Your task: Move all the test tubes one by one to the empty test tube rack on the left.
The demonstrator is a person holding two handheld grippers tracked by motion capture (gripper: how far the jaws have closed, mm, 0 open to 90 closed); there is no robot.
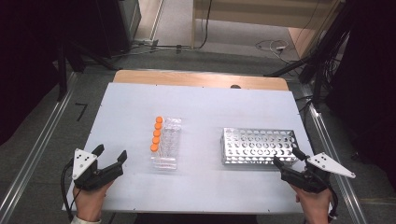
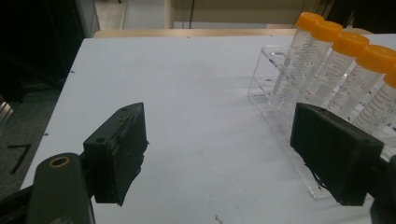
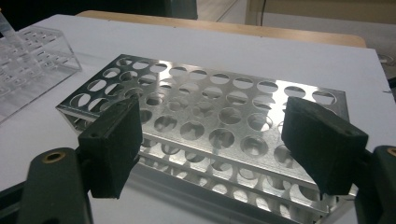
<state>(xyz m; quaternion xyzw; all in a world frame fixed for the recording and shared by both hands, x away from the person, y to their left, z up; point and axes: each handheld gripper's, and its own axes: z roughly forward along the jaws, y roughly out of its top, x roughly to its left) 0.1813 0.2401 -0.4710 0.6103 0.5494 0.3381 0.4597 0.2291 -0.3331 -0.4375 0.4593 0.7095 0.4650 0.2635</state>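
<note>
A clear plastic rack (image 1: 167,144) stands mid-table and holds several tubes with orange caps (image 1: 156,133) along its left row. To its right sits a shiny metal rack (image 1: 258,145) full of round holes, with nothing in them. My left gripper (image 1: 110,154) rests open near the front left, a short way left of the clear rack (image 2: 275,98); the capped tubes (image 2: 336,65) rise just beyond its right jaw. At the front right my right gripper (image 1: 287,157) is open, with its jaws at the metal rack's (image 3: 210,121) near right corner and nothing between them.
The white tabletop (image 1: 205,107) has a wooden strip (image 1: 201,78) along its far edge. Metal rails (image 1: 32,154) run along both sides on the floor. Cables (image 1: 275,46) lie on the floor beyond the table.
</note>
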